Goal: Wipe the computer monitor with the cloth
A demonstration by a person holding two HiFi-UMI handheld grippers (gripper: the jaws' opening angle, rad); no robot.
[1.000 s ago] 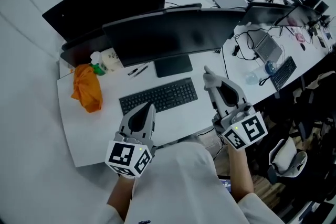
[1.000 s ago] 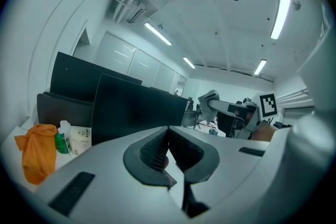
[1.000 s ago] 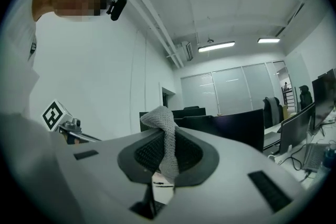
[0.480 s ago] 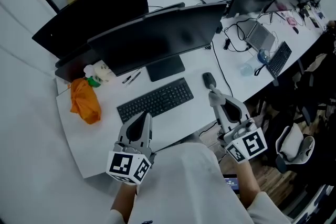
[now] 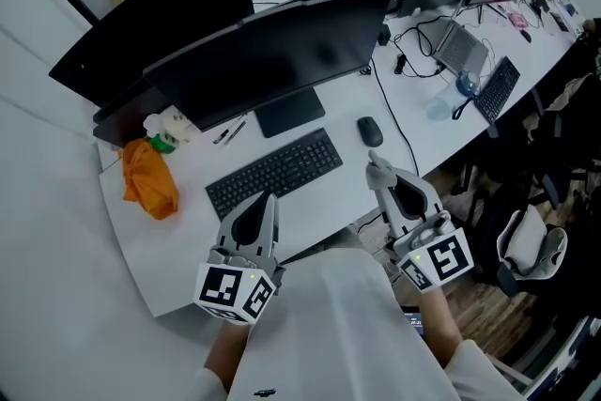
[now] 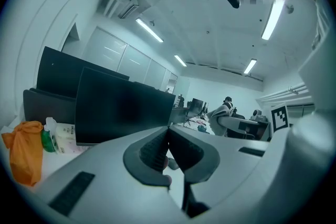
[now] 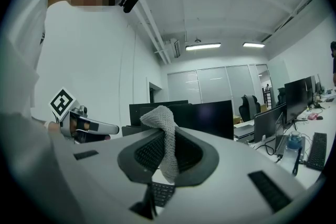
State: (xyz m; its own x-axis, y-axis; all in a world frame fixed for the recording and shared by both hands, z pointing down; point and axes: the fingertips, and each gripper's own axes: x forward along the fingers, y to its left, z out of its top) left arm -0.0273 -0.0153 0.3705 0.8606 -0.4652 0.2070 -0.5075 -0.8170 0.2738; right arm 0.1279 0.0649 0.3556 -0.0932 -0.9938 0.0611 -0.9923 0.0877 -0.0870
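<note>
A: So, what does the head view give us?

B: Both grippers sit low over the near edge of the desk [image 5: 155, 244], just in front of the keyboard [image 5: 274, 173]. The monitor [image 5: 268, 61] stands behind the keyboard, well apart from either one, so I'd say no wiping has begun. The right gripper [image 5: 379, 170] carries the cloth [image 5: 375, 162] at its tip, near the mouse [image 5: 369, 131].

A: And the left gripper view?

B: The left gripper [image 6: 168, 136] has its jaws pressed together with nothing between them. The dark screen lies ahead and to the left, with an orange bag [image 6: 23, 157] beside it.

A: The right gripper view?

B: There the jaws are clamped on the cloth. A knitted fold stands above the pads and a strip hangs down between them. The screen is ahead, beyond the jaws.

A: How should the approach go?

B: Lift the right gripper over the keyboard and lay the loose fold flat on the glass, so that the jaw tips never touch it. Only a small part of the cloth looks pinched, so I'd press lightly and use long overlapping strokes. The screen stands on one foot and may rock, and the empty left gripper could steady its edge.
</note>
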